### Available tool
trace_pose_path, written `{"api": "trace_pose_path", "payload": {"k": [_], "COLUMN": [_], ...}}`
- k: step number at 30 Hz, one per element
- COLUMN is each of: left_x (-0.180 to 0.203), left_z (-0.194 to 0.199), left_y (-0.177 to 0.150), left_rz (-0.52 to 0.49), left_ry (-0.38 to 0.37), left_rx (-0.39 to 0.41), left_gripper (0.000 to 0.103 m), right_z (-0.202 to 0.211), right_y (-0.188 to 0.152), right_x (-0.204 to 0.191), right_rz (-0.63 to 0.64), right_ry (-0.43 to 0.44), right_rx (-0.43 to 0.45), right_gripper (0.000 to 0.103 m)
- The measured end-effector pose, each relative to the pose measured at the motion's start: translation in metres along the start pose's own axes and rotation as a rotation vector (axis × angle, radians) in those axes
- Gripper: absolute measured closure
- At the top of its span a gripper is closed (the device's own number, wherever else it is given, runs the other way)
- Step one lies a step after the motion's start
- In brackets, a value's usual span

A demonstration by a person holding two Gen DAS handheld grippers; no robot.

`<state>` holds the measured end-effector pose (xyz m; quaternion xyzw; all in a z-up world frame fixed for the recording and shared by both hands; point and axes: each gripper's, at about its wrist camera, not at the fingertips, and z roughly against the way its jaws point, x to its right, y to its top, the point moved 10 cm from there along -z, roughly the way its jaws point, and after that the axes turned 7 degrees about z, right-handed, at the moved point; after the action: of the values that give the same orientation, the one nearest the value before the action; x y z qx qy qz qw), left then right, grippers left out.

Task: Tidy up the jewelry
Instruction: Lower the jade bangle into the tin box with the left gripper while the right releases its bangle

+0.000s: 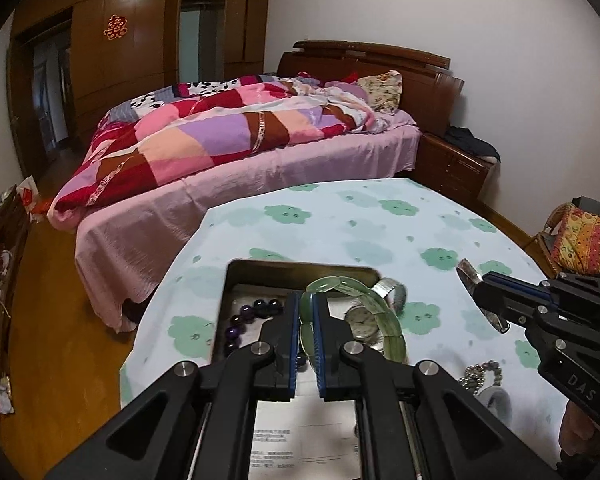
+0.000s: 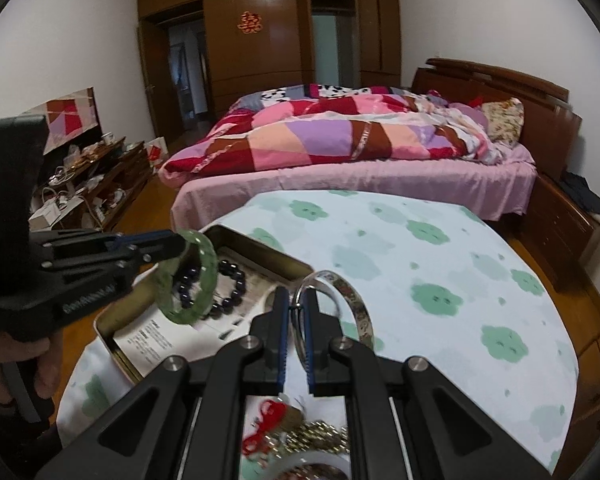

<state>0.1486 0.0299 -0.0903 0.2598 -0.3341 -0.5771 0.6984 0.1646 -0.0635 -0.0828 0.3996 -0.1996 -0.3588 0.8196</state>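
Green jade, cut in flat segments, forms the bangle (image 1: 354,300) pinched in the left gripper (image 1: 306,312); its fingers are closed narrow on the ring's rim. The bangle hangs in the air above the open metal tin (image 1: 300,270), and in the right wrist view the same bangle (image 2: 188,276) dangles over the tin's near half. Inside the tin lie a dark purple bead bracelet (image 2: 220,286), a wristwatch (image 1: 362,320) and a printed paper sheet (image 2: 160,332) lining the bottom.

To the right of the tin, the right gripper (image 2: 298,312) is clamped narrow on a silver bangle (image 2: 340,304), which it holds up off the cloth, beside the tin's right wall. Nearer the person, a heap of loose pieces waits on the cloth: a small-bead chain (image 2: 320,436) and something with red cord (image 2: 266,420). All of it sits on a round table under a white cloth with green flowers (image 2: 432,300); a bed (image 2: 360,140) stands behind.

My reading is that the step in hand is loading the tin, two bangles at once. The jade looks brittle, so the next move probably calls for lowering it close to the paper before parting the fingers, clear of the watch face. The silver one then needs carrying over the tin's rim.
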Motion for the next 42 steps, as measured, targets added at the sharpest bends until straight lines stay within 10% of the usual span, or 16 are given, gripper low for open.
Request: {"api": "trace_pose_path", "payload": {"k": [26,34,42], "left_x": [-0.037,-0.038,-0.042], "left_z": [-0.035,-0.027,-0.031], "left_y": [-0.025,-0.019,-0.021], "left_rz": [0.053,0.067,0.069], "left_ry": [0.032,0.050,0.078], "left_rx": [-0.088,-0.046,-0.055], "left_gripper": [0.095,0.048,0.047], "right_z": [-0.062,-0.050,-0.059], "right_y": [-0.002,0.002,-0.014], "right_x": [-0.061,-0.046,0.018], "right_rz": [0.096,0.032,-0.091], "right_ry": [0.091,0.094,-0.101], "right_rx": [-0.081,-0.039,-0.112], "right_gripper": [0.091,0.068,0.061]}}
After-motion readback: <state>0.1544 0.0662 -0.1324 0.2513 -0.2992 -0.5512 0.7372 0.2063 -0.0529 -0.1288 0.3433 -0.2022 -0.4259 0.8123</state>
